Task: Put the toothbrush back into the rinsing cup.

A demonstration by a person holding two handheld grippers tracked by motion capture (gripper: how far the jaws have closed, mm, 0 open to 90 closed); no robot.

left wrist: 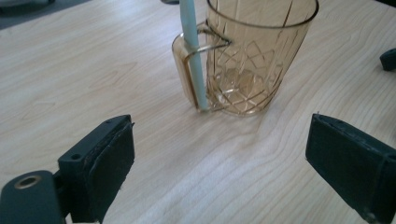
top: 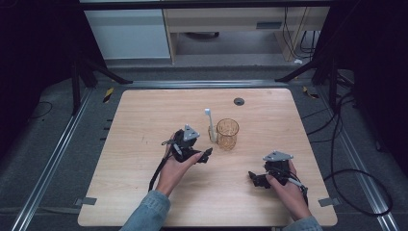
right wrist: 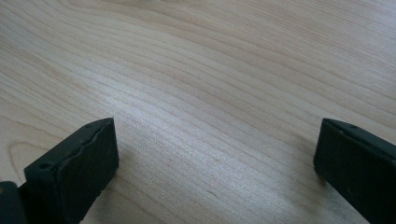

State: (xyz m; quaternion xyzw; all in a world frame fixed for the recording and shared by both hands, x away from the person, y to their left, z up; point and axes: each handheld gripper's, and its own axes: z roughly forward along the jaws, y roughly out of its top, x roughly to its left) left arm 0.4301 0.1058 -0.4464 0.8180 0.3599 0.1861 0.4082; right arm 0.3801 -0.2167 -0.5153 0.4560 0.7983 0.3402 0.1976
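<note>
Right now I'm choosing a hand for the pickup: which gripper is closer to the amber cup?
The left gripper: its open jaws face the amber cup.

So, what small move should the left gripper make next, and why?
Probably ease the left gripper forward toward the toothbrush. Its jaws are open and empty, and the toothbrush stands upright through the handle of the amber cup just ahead, apart from both jaws.

The high view looked down and forward over the whole counter (top: 144,125); both gripper views sat low and close, sharing its wood surface.
</note>
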